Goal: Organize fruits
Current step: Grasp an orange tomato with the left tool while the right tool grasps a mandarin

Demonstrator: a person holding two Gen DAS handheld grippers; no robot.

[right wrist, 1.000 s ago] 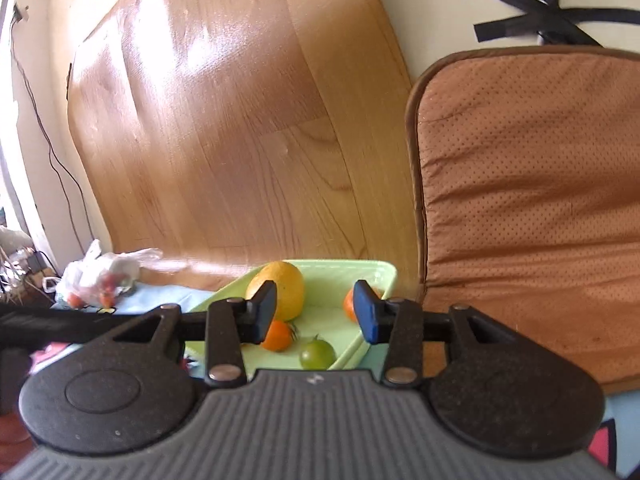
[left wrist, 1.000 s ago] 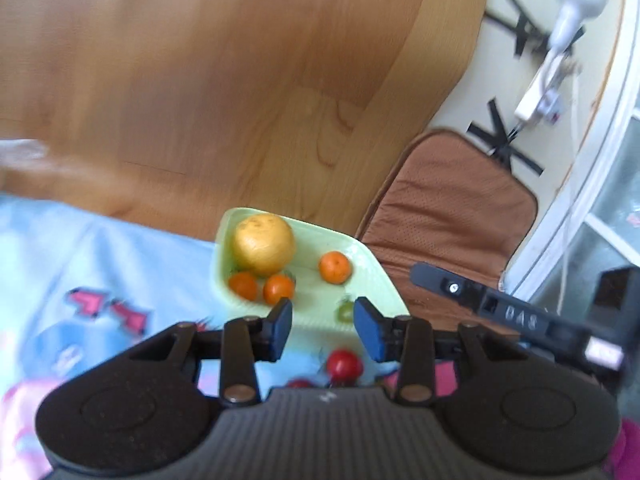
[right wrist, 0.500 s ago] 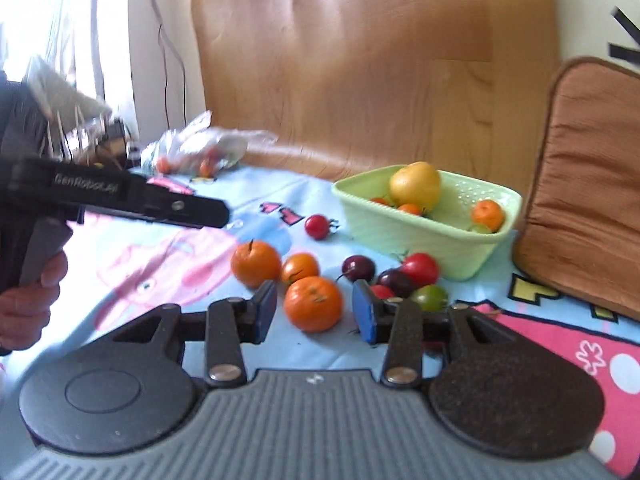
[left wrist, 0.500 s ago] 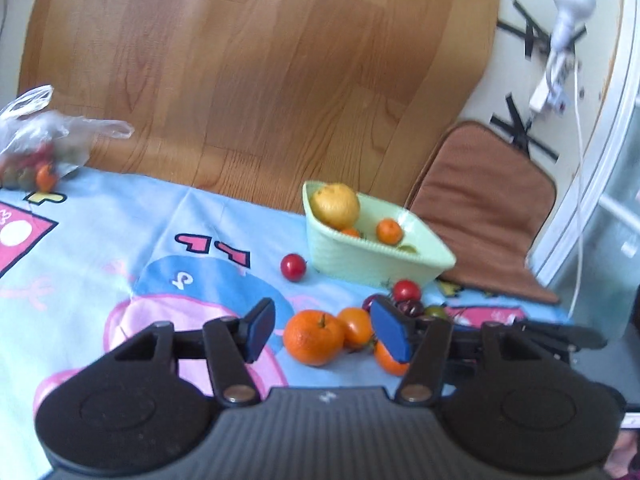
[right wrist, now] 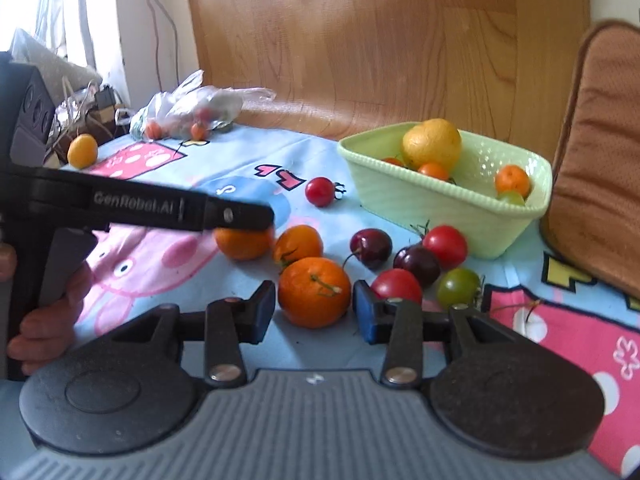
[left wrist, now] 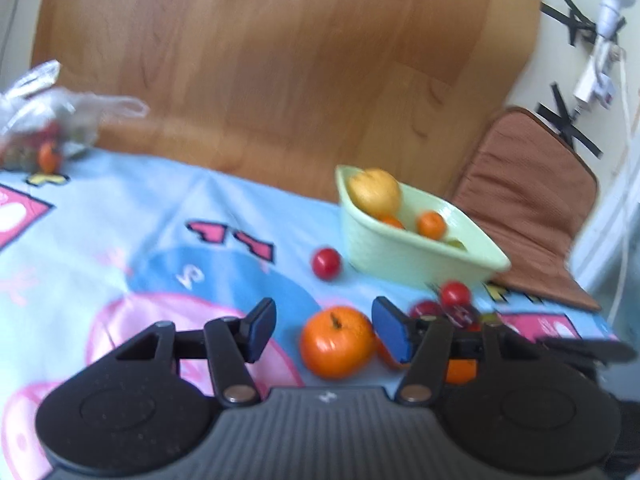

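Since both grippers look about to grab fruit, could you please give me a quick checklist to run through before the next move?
1. Right gripper open, empty: ok.
2. Orange lined up between its jaws: ok.
3. Left gripper open, with another orange between its jaws: ok, though nearer the right-hand pad.
4. Basket has room for more fruit: ok.
5. Grippers clear of each other: cannot tell; the left one reaches over the neighbouring fruit in the right wrist view.
6. Left wrist view sharp: not ok, blurred.
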